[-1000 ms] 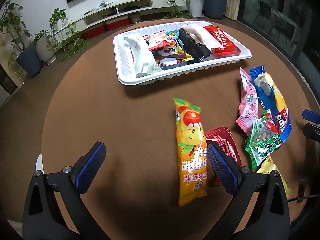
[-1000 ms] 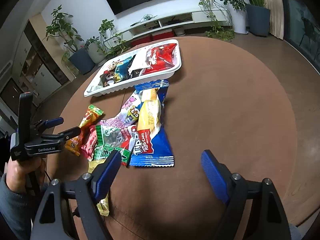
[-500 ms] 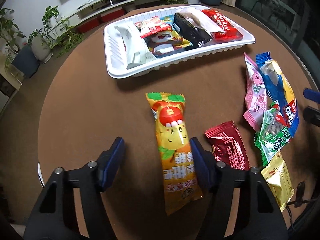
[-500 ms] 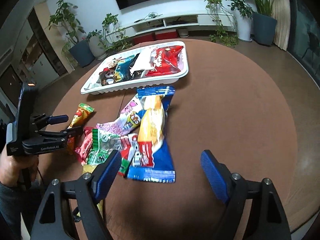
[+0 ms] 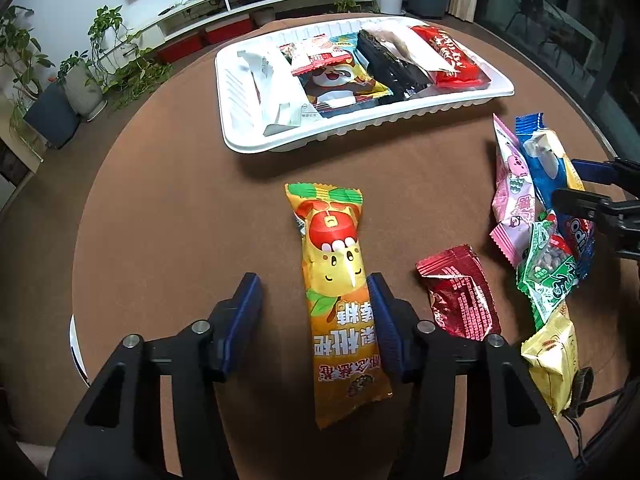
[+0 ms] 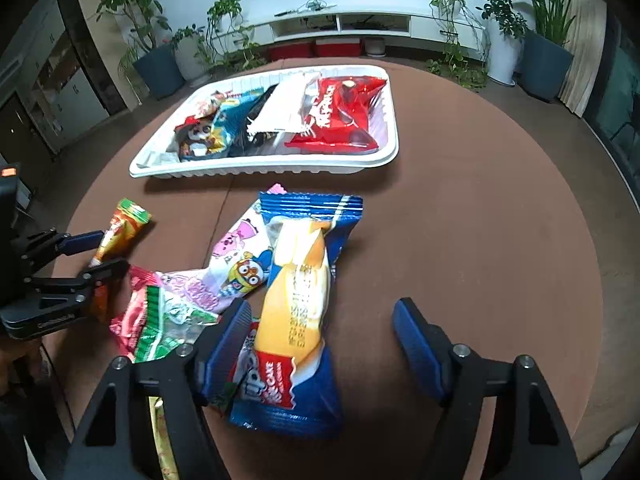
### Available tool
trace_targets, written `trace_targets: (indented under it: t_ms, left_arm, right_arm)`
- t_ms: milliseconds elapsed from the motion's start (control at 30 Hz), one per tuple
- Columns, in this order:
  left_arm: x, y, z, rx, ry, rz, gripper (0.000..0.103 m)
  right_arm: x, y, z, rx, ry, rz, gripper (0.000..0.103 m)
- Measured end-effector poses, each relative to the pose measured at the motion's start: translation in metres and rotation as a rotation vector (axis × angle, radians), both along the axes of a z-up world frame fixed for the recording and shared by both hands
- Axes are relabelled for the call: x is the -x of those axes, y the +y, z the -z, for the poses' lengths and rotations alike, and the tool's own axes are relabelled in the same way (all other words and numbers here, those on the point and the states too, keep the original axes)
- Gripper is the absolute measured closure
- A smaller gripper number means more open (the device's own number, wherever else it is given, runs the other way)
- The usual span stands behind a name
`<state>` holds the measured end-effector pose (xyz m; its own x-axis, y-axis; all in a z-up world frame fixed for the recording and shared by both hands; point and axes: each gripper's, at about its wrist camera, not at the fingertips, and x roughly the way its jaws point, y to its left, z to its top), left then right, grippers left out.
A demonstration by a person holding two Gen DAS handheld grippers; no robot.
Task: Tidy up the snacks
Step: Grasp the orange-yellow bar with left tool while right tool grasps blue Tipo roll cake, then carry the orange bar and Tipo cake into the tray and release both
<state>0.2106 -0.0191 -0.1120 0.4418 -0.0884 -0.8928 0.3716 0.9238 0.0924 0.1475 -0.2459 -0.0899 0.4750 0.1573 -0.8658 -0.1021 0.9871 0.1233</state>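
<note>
— What's changed at the near edge?

— The left gripper (image 5: 314,312) has come forward and narrowed since a second ago. Its jaws now straddle the orange snack packet (image 5: 338,292), still parted; the right pad looks to touch the wrapper's edge, the left pad stands clear. Earlier that packet lay off to the gripper's right; now it runs straight between the fingers.

— And the other hand?

— The right gripper (image 6: 320,332) has dropped closer over the blue cake packet (image 6: 298,316). Jaws wide apart, gripping nothing; the left pad sits over the packet's edge, whether touching I can't tell.

— What crowds it?

— From the left camera, at 3 o'clock of the orange packet: a dark red packet (image 5: 460,294), apart from it. Further right, an overlapping pile: pink packet (image 5: 512,196), green packet (image 5: 550,276), yellow packet (image 5: 550,360), with the blue one.

— Which way does the orange one lie?

— Flat on the brown round table (image 5: 168,208), long axis 6 to 12, green-topped end toward 12.

— Beyond that?

— The white tray (image 5: 360,132) at 12 o'clock, well apart, holding a row of packets; the red packet (image 5: 452,60) sits at its right end.
</note>
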Motion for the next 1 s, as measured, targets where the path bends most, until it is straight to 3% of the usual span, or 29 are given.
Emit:
trace_targets:
  t_ms: [333, 467, 767, 1000]
  left_arm:
    - [0.005, -0.004, 0.0, 0.007, -0.01, 0.017, 0.069]
    - [0.007, -0.006, 0.001, 0.013, -0.012, 0.026, 0.078]
    - [0.013, -0.005, 0.001, 0.004, -0.006, 0.032, 0.08]
    - [0.016, -0.003, 0.0, 0.017, 0.002, 0.044, 0.082]
  right_arm:
    - [-0.011, 0.012, 0.007, 0.085, 0.024, -0.027, 0.033]
    - [-0.004, 0.013, 0.006, 0.113, 0.017, -0.05, 0.041]
    - [0.011, 0.002, 0.002, 0.123, 0.047, -0.068, 0.072]
    - [0.03, -0.004, 0.001, 0.052, 0.069, -0.088, 0.074]
